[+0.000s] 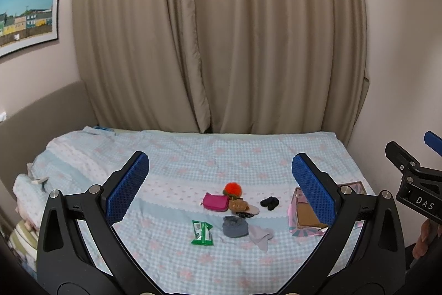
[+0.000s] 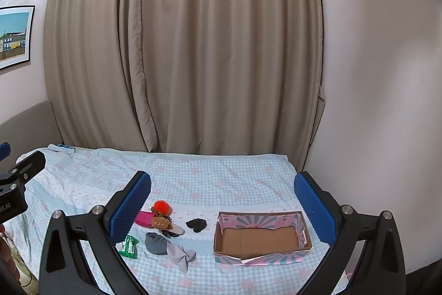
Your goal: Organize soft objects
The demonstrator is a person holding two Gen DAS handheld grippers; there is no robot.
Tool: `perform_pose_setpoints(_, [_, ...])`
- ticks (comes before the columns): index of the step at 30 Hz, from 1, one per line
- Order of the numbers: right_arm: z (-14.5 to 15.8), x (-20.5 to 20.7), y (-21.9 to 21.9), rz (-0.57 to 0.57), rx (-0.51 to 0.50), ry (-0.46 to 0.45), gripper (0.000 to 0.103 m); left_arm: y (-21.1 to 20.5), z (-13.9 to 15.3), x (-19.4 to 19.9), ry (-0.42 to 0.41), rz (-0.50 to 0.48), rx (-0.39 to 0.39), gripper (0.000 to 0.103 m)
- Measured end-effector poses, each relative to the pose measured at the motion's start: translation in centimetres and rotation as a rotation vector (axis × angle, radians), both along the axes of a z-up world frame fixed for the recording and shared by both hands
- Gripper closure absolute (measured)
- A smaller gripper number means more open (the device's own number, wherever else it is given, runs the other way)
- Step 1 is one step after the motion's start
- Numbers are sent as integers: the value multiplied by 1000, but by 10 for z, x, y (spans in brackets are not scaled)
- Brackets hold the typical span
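Note:
Small soft things lie in a cluster on the bed: an orange pompom (image 1: 232, 188) (image 2: 162, 206), a pink pouch (image 1: 215, 202) (image 2: 144, 218), a brown plush toy (image 1: 238, 205) (image 2: 160, 223), a black sock (image 1: 269, 203) (image 2: 196, 225), a grey rolled cloth (image 1: 235, 226) (image 2: 156, 242), a pale lilac cloth (image 1: 261, 236) (image 2: 181, 255) and a green wipes packet (image 1: 202, 232) (image 2: 129, 246). An empty cardboard box (image 2: 262, 237) (image 1: 305, 214) stands to their right. My left gripper (image 1: 220, 187) and right gripper (image 2: 222, 205) are both open and empty, held above the bed short of the things.
The bed (image 1: 193, 156) has a light blue checked cover and fills the corner. Beige curtains (image 1: 215, 32) hang behind it; a wall (image 2: 381, 73) bounds the right side. A bunched quilt (image 1: 60, 156) lies at the left. A framed picture (image 1: 26, 15) hangs on the left wall.

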State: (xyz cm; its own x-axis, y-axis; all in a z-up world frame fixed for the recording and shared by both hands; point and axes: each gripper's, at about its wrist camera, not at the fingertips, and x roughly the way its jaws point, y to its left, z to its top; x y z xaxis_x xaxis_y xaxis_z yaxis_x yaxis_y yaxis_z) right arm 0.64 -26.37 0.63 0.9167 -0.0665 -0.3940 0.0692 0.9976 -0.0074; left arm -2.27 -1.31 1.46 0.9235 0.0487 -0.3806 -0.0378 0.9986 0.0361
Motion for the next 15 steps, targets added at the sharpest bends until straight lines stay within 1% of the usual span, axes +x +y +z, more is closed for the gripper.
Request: perform_pose_setpoints(15, [-6,3,4,11,4,6,0,-1,-2,7,14,-6,-9,0])
